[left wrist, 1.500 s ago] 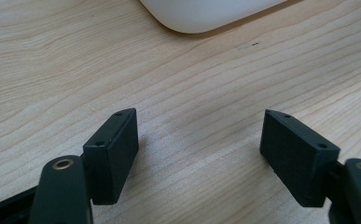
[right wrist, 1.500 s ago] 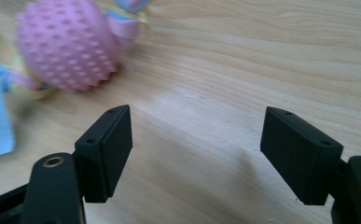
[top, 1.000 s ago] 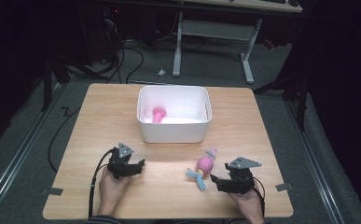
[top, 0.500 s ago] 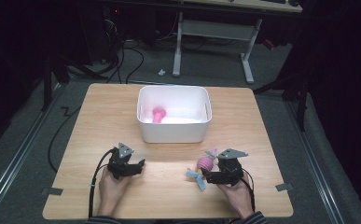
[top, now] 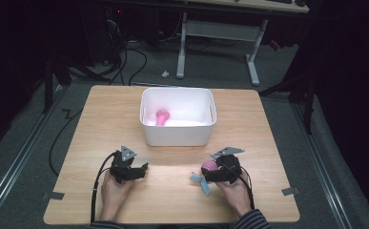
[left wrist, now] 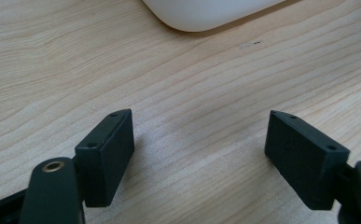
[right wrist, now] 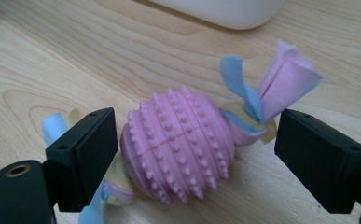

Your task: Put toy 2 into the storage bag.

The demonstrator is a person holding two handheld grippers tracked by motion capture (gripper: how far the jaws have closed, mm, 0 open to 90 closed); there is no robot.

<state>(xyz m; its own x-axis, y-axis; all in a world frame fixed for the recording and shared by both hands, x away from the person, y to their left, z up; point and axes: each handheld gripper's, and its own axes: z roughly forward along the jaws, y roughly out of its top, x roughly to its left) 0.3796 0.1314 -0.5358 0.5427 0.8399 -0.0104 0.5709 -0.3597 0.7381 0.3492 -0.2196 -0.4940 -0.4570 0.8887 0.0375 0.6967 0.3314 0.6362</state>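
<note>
**Right hand-held gripper now astride the toy**

Since the earlier frame, right hand-held gripper (top: 206,174) has travelled leftward across the desk (top: 101,109) to the pink studded ball toy (right wrist: 180,144), jaws just opening. Toy lies on the desk between those released jaws, its pink and blue fabric tails (right wrist: 276,79) passing the pads; the left pad sits just beside it, whether touching I cannot tell. Left hand-held gripper (left wrist: 199,154): unmoved, jaws spread, bare wood between. White bin (top: 178,117): beyond both grippers, a pink item (top: 161,116) inside.
</note>
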